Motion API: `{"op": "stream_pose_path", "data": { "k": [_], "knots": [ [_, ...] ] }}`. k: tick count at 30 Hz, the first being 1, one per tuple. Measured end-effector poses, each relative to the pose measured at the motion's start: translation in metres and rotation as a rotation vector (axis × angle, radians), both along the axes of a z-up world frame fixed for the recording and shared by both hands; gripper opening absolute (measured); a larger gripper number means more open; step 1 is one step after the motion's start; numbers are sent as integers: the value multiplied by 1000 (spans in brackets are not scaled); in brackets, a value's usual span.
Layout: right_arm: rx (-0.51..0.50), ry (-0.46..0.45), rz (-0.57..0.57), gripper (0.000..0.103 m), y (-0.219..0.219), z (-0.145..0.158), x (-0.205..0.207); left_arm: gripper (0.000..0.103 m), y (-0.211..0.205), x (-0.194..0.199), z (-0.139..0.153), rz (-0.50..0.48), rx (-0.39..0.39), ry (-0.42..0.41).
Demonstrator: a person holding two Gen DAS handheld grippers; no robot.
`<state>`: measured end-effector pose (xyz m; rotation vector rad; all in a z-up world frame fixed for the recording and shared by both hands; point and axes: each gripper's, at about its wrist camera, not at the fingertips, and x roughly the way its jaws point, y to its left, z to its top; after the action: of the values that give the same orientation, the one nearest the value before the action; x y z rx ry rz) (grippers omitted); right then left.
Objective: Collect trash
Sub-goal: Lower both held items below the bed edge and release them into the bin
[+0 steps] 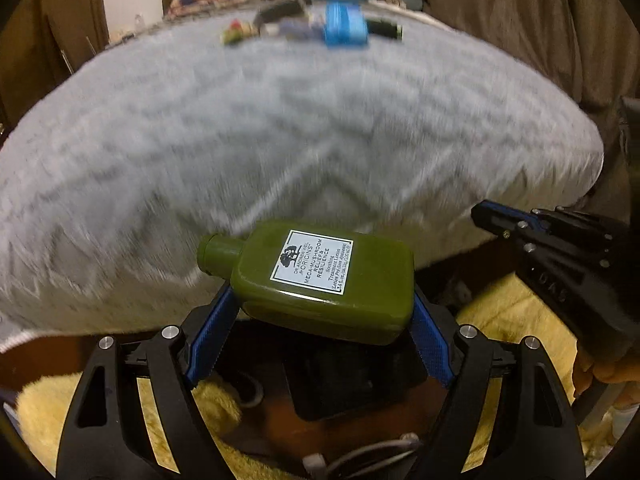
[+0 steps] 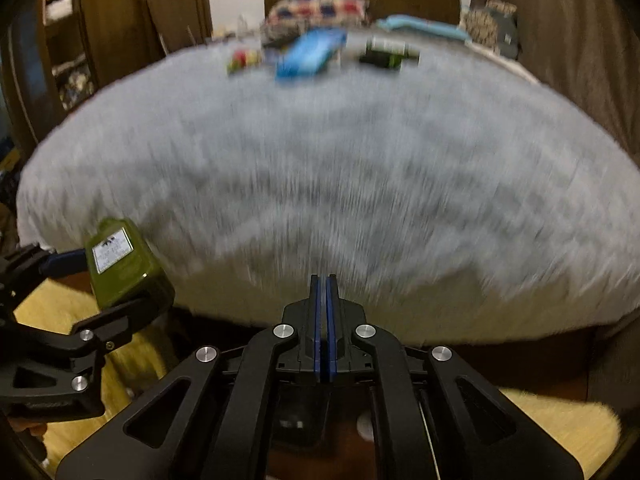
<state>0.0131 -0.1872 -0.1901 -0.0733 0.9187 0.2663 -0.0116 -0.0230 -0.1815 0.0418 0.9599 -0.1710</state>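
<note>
My left gripper point(image 1: 322, 302) is shut on a green Origins bottle point(image 1: 316, 280) with a white label, held sideways with its cap to the left, just off the near edge of the bed. The bottle also shows in the right wrist view point(image 2: 120, 264) at the left, between the left gripper's fingers. My right gripper point(image 2: 325, 280) is shut and empty, near the bed's front edge; it shows at the right in the left wrist view point(image 1: 486, 218). Far across the bed lie a blue packet point(image 2: 310, 54), a dark bottle point(image 2: 388, 54) and a small red-green item point(image 2: 242, 60).
The bed has a grey fluffy blanket point(image 2: 340, 168). A patterned pillow point(image 2: 316, 8) and headboard are at the far end. A yellow rug point(image 1: 516, 312) lies on the floor below the grippers. Brown curtains point(image 2: 568, 40) hang at the right, shelves at the left.
</note>
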Motion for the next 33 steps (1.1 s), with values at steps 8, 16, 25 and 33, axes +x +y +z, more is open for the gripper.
{"op": "stream_pose_path", "data": {
  "k": [8,16,25,33],
  "knots": [
    [3,8,-46,80,-12,-17,-13,77,2,-4,-53,-19,-17,127],
    [4,3,-84,93,-23,-17,-16,86,-1,2,-81,-18,-34,187],
    [10,3,-96,97,-25,-18,-9,94,17,12,-67,24,-26,166],
    [41,-17,-104,97,-30,0,-5,94,29,11,-28,22,-23,119]
  ]
}}
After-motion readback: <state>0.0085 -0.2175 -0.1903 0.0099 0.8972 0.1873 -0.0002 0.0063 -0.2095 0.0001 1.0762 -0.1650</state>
